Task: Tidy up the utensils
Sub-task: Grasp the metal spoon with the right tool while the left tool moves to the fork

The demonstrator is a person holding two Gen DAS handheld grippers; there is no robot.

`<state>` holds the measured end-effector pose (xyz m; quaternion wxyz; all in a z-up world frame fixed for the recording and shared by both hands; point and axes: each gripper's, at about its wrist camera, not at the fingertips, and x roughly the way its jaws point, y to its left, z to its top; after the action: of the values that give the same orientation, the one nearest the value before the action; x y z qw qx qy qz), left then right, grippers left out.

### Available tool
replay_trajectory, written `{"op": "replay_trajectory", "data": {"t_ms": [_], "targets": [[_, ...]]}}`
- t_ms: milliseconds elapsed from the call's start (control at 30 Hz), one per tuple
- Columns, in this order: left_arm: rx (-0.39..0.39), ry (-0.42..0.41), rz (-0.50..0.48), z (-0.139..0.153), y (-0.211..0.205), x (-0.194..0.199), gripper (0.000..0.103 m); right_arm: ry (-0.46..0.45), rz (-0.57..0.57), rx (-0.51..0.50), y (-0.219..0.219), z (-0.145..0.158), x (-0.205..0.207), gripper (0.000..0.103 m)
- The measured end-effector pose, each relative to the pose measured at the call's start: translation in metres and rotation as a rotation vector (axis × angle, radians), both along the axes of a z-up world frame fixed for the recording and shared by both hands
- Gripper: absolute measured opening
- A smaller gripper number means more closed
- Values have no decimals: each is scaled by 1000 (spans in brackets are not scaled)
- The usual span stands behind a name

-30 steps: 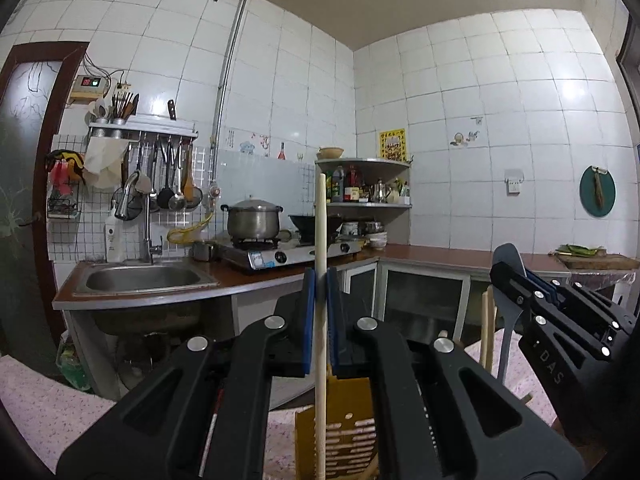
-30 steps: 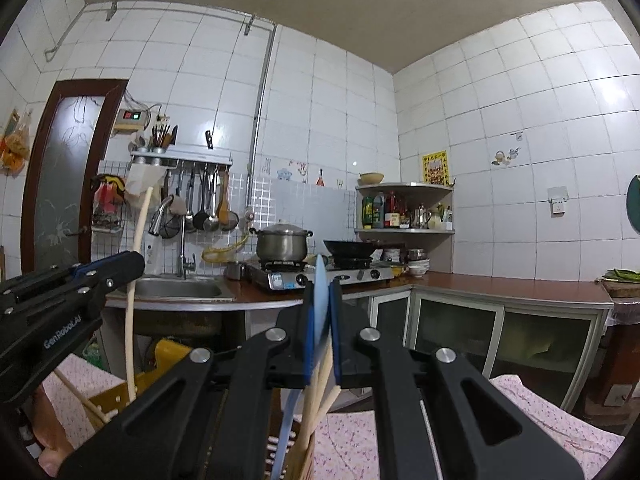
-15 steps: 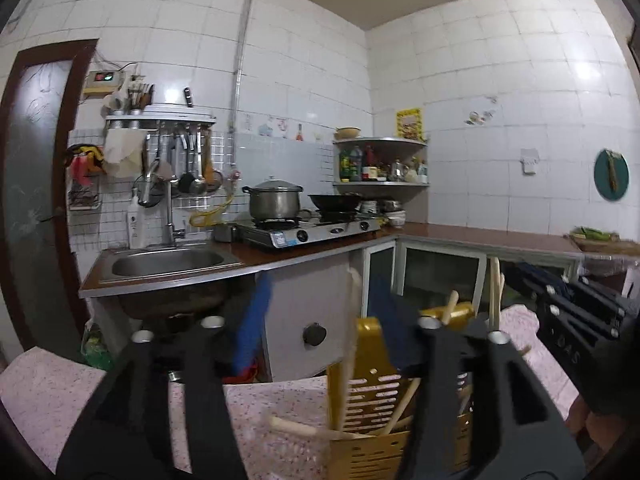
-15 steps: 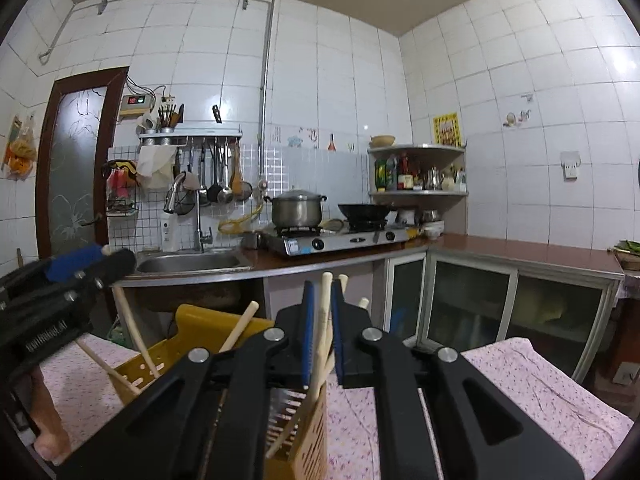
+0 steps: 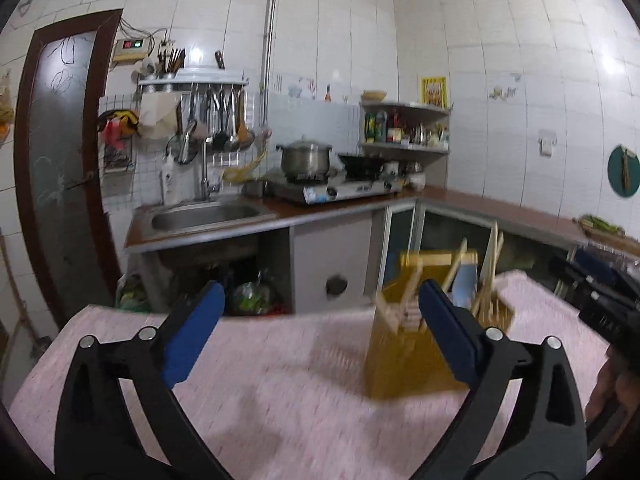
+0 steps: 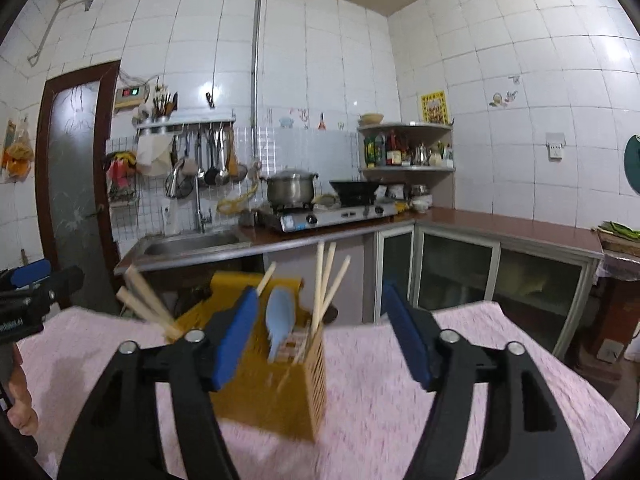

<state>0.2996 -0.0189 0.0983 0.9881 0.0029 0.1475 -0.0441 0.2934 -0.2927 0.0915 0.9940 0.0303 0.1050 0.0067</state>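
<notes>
A yellow slotted utensil holder [image 6: 276,384] stands on the pink-clothed table [image 6: 400,400]. Wooden chopsticks [image 6: 325,280] and a pale blue spatula [image 6: 280,320] stick up out of it. My right gripper [image 6: 320,344] hangs just in front of the holder, its jaws opening with nothing between them. The same holder [image 5: 404,360] is blurred in the left wrist view, behind the right finger of my left gripper [image 5: 320,332]. That gripper's jaws are opening wide and nothing is held. Each gripper shows at the other view's edge: the right gripper [image 5: 600,292], the left gripper [image 6: 32,292].
Past the table's far edge run a counter with a steel sink [image 5: 204,216], a gas stove with a pot [image 5: 306,158] and a wok, and a corner shelf of bottles [image 6: 404,152]. A dark door [image 5: 60,160] is at the left. A hand [image 6: 20,408] holds the left gripper.
Both grippers let go of the sticks they clamped, opened, and drew back from the holder. The utensils now stand in the holder and more pink table shows in front.
</notes>
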Motion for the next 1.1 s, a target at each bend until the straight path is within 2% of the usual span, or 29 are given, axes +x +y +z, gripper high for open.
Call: {"op": "replay_trajectory", "data": {"t_ms": [100,233,333,500,667,767,967,1100], "targets": [[21,67,9,-17,9,-26,98,54,3,-14,8,-12,-30,78],[52,176,26,-40,18,-56,98,139,12,-2,16,-29,-58,79],[65,215,30,-53,24,-73,98,206,20,5,23,-45,-76,79],[32,331,29,-83,36,-91,98,301,49,-22,46,-73,-95,79],[17,426,66,-98,55,-95,98,397,87,-41,69,-95,-99,79],[-14,448,84,-102,72,-97,98,456,119,-52,83,-103,-96,79],[-30,521,127,-120,93,-102,98,545,189,-93,120,-119,-96,79],[-4,541,123,-123,94,-107,98,585,217,-109,132,-124,-94,69]]}}
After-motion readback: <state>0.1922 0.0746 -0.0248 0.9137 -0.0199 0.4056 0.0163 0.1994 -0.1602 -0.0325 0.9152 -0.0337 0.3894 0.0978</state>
